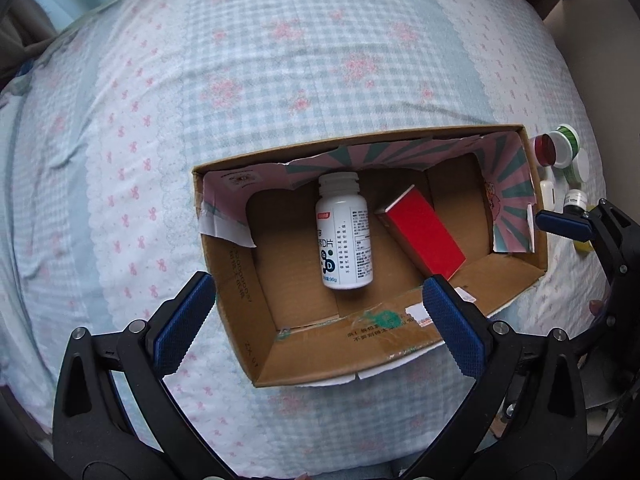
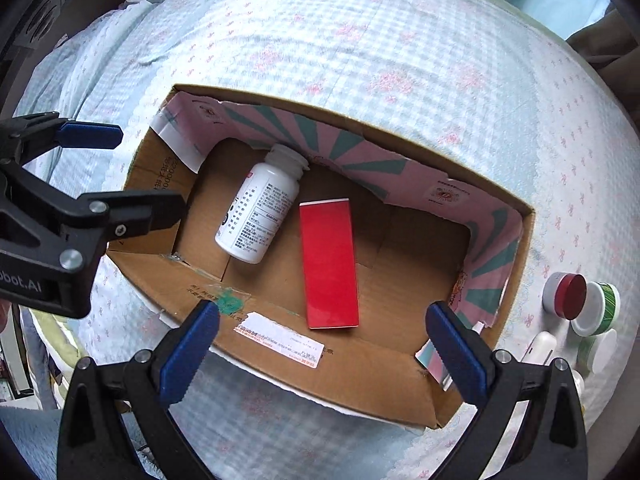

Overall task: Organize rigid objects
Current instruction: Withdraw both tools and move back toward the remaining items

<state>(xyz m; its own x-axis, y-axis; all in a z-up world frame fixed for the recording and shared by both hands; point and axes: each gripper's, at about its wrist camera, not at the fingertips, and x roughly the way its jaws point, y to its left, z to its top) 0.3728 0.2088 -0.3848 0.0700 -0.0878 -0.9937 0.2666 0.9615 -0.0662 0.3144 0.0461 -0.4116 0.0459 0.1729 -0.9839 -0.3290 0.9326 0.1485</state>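
An open cardboard box (image 1: 240,288) (image 2: 360,376) lies on the bed. Inside it lie a white pill bottle (image 1: 345,236) (image 2: 262,212) and a red box (image 1: 424,236) (image 2: 330,264), side by side. My left gripper (image 1: 320,320) is open and empty, above the box's near edge. My right gripper (image 2: 324,348) is open and empty, above the box's near wall. Each gripper also shows at the edge of the other's view: the right one (image 1: 568,224) and the left one (image 2: 120,172).
Small jars lie on the bed right of the box: a red-lidded one (image 1: 546,148) (image 2: 568,294), a green-striped white one (image 1: 566,144) (image 2: 598,308), and other small white containers (image 2: 540,348). The checked floral bedspread (image 1: 280,60) (image 2: 360,40) spreads all around.
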